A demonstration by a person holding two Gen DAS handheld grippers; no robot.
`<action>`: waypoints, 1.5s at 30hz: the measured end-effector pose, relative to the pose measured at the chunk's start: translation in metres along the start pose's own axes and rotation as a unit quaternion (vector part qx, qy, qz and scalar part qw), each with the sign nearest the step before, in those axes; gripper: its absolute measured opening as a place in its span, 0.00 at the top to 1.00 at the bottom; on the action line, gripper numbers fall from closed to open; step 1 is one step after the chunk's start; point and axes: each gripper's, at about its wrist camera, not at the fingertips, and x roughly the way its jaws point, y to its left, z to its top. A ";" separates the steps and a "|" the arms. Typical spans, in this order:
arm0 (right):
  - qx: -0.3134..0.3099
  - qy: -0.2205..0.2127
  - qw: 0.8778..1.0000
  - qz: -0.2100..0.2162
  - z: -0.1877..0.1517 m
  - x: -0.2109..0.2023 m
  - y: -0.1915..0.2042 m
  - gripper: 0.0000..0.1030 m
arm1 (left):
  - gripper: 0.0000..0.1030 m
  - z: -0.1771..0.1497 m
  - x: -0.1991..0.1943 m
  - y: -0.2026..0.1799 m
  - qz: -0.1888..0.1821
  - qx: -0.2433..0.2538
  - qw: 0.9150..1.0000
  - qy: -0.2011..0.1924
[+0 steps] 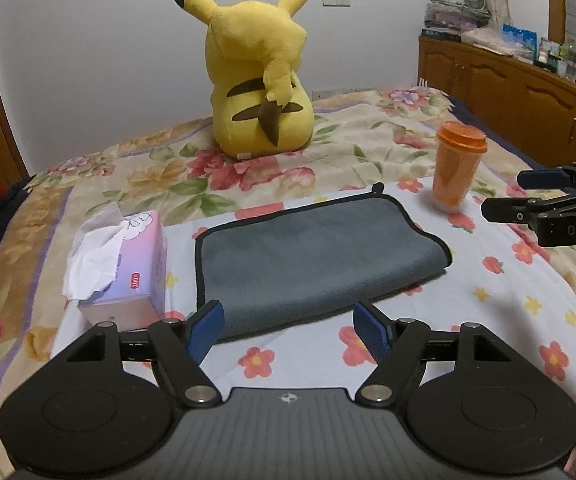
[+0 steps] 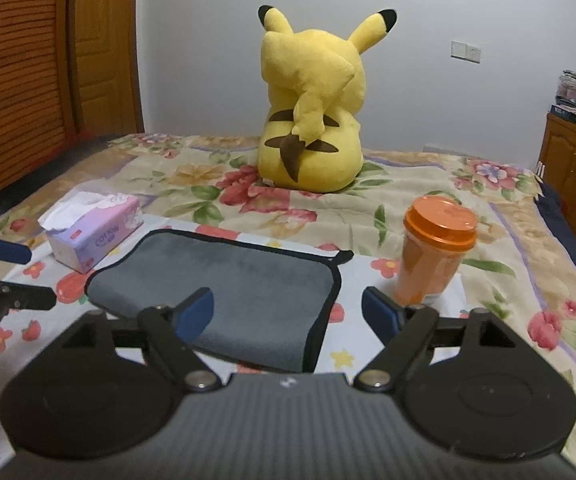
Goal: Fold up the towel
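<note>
Left wrist: purple tissue box holds white tissue; folded grey black-edged towel just ahead of left gripper, spread wide, empty; right gripper same.

The right gripper gapes over the folded grey towel, orange cup beside.

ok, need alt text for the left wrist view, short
A grey towel, folded in half, lies flat on a floral bedsheet just beyond the open left hand-held gripper. A tissue box sits to its left, an orange cup to its right, a yellow plush toy behind.
</note>
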 end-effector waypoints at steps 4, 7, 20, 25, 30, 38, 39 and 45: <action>0.001 -0.002 1.000 0.000 0.000 -0.011 0.000 0.13 | 0.22 0.000 -0.019 -0.002 0.003 0.002 1.000 -0.005; 0.000 -0.008 1.000 0.004 0.000 -0.027 0.002 0.10 | 0.15 0.000 -0.034 -0.005 0.007 0.001 1.000 -0.010; 0.008 -0.028 1.000 0.006 0.004 -0.084 0.006 0.00 | 0.00 0.003 -0.098 -0.018 0.014 -0.004 0.999 -0.045; 0.008 -0.035 0.999 0.004 0.005 -0.101 0.009 0.00 | 0.00 0.004 -0.118 -0.026 0.013 -0.002 0.999 -0.053; 0.009 -0.041 0.999 0.008 0.006 -0.119 0.013 0.00 | 0.00 0.001 -0.137 -0.035 0.018 -0.002 0.998 -0.064; 0.015 -0.053 0.998 0.011 0.005 -0.142 0.020 0.00 | 0.00 -0.014 -0.156 -0.044 0.035 -0.011 0.997 -0.064; 0.015 -0.053 0.998 0.012 0.004 -0.144 0.021 0.00 | 0.00 -0.016 -0.157 -0.045 0.037 -0.012 0.997 -0.063; 0.012 -0.054 0.998 0.014 -0.003 -0.155 0.027 0.00 | 0.00 -0.032 -0.162 -0.046 0.035 -0.031 0.997 -0.057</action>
